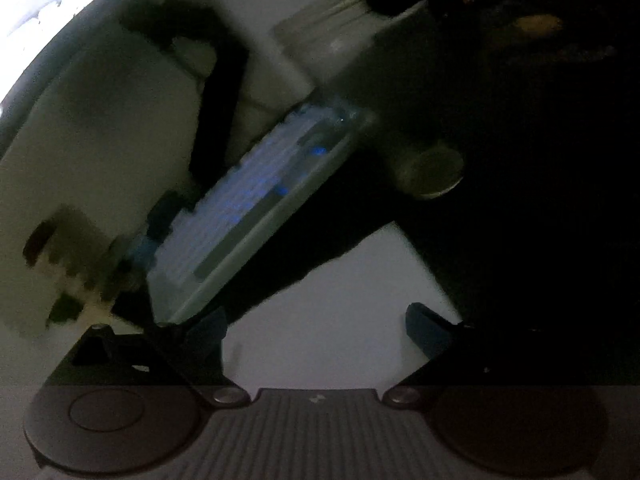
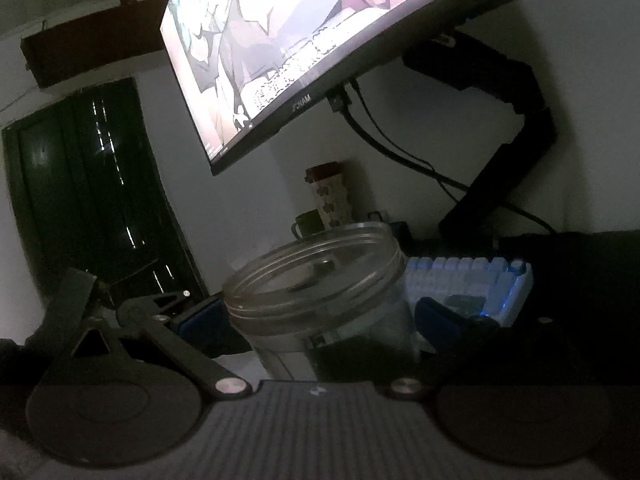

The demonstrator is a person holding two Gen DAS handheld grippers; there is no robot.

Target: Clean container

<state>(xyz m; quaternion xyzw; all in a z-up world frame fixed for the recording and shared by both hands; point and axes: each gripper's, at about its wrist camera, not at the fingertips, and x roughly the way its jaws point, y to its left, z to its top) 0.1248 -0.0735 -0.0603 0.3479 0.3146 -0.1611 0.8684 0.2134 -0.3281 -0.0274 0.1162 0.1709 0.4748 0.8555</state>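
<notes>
**Jar held, left gripper free**

Here right gripper [image 2: 320,316] clamps the clear jar [image 2: 320,292] at its sides, mouth open upward, likely steadied for wiping. Left gripper [image 1: 316,328] hangs wide apart, holding nothing, over the white desk [image 1: 340,300]. Keyboard [image 2: 468,284] sits just behind the jar, monitor [image 2: 300,40] overhead; room is tight.

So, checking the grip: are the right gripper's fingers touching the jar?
Cannot tell. In the right wrist view the right gripper straddles the jar, but dim light hides any contact at the fingers.
</notes>
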